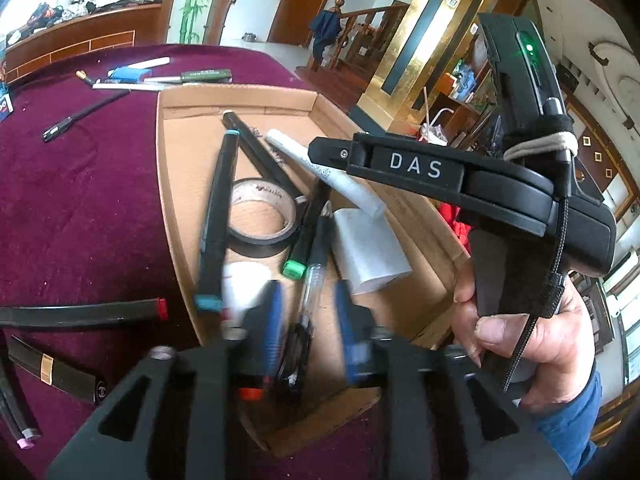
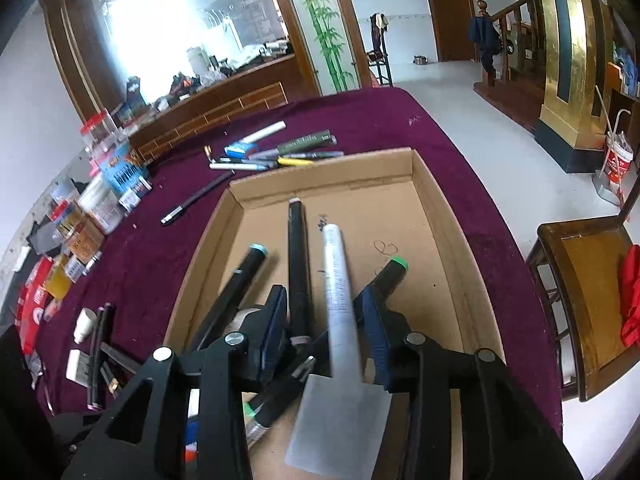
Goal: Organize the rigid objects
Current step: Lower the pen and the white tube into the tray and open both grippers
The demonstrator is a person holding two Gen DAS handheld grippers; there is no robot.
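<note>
Jaws of left gripper partly spread over the cardboard box, nothing pinched; clear pen lying between them. Jaws of right gripper likewise parted, straddling white marker and black marker without pressing either. Inside box, near its front edge: tape roll, green-capped marker, teal-capped marker, white card. More pens loose at tabletop's far edge.

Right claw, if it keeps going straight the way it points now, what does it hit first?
Probably the white marker, lying between the right claw tips inside the cardboard box; depth is hard to judge.
</note>
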